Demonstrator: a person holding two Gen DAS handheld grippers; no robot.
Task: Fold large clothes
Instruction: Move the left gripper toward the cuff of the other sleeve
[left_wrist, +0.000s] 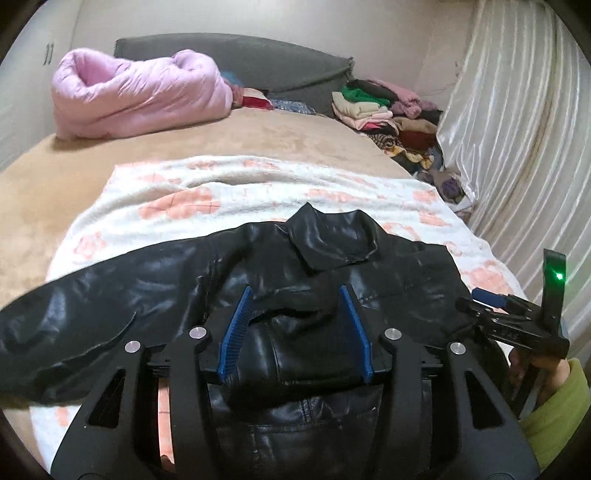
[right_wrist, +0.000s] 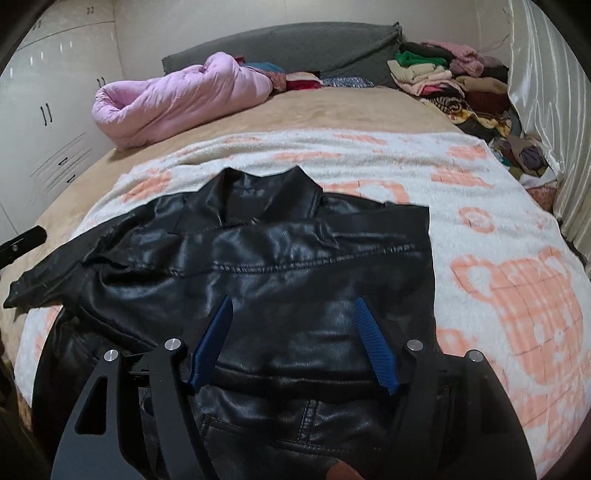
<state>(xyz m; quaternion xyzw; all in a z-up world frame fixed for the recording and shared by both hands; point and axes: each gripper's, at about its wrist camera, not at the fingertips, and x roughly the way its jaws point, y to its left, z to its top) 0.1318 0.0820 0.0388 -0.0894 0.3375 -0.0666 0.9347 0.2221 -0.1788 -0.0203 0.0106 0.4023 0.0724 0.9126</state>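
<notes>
Both grippers, left gripper (left_wrist: 295, 295) and right gripper (right_wrist: 293, 306), fingers released, above black leather jacket (right_wrist: 258, 258) on blanket (right_wrist: 498, 258).

Glossy black jacket (right_wrist: 258, 266) on white, peach-patterned blanket (right_wrist: 498, 258); pink quilt (right_wrist: 177, 99)

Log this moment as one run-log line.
black leather jacket flat on blanket | left gripper open | right gripper open | nothing held
</notes>
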